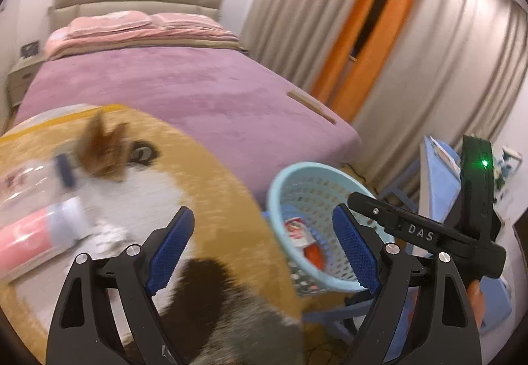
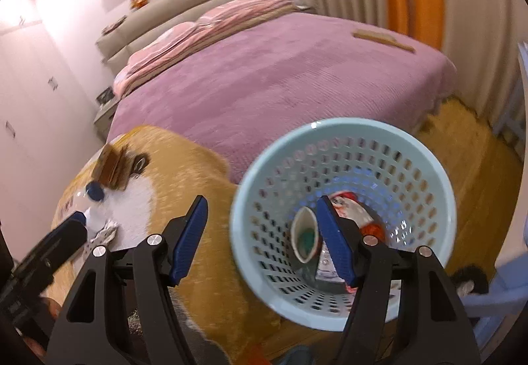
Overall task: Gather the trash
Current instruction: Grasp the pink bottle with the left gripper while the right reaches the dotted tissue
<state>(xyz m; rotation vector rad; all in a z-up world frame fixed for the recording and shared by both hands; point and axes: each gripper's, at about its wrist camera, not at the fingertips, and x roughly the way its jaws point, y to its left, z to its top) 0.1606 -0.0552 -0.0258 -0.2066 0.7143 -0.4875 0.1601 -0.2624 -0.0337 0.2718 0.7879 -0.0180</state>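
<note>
A light blue mesh basket (image 2: 346, 126) stands on the floor by the bed and holds a squashed paper cup (image 2: 305, 238) and a red-and-white wrapper (image 2: 349, 203). My right gripper (image 2: 260, 239) hangs open above its left rim, with nothing between the pads. My left gripper (image 1: 264, 249) is open and empty too, over the dog-face rug (image 1: 211, 173), left of the basket (image 1: 310, 167). On the rug's left lie a clear bottle with a blue cap (image 1: 62, 170), crumpled brown paper (image 1: 102, 147), a pink-and-white tube (image 1: 39, 233) and crumpled foil (image 1: 109, 236).
A bed with a purple cover (image 1: 184, 91) fills the space behind the rug, with a flat wooden strip (image 1: 312, 106) near its edge. Grey and orange curtains (image 1: 412, 61) hang at the right. Blue furniture (image 1: 435, 180) stands behind the basket. White wardrobe doors (image 2: 29, 107) are at the left.
</note>
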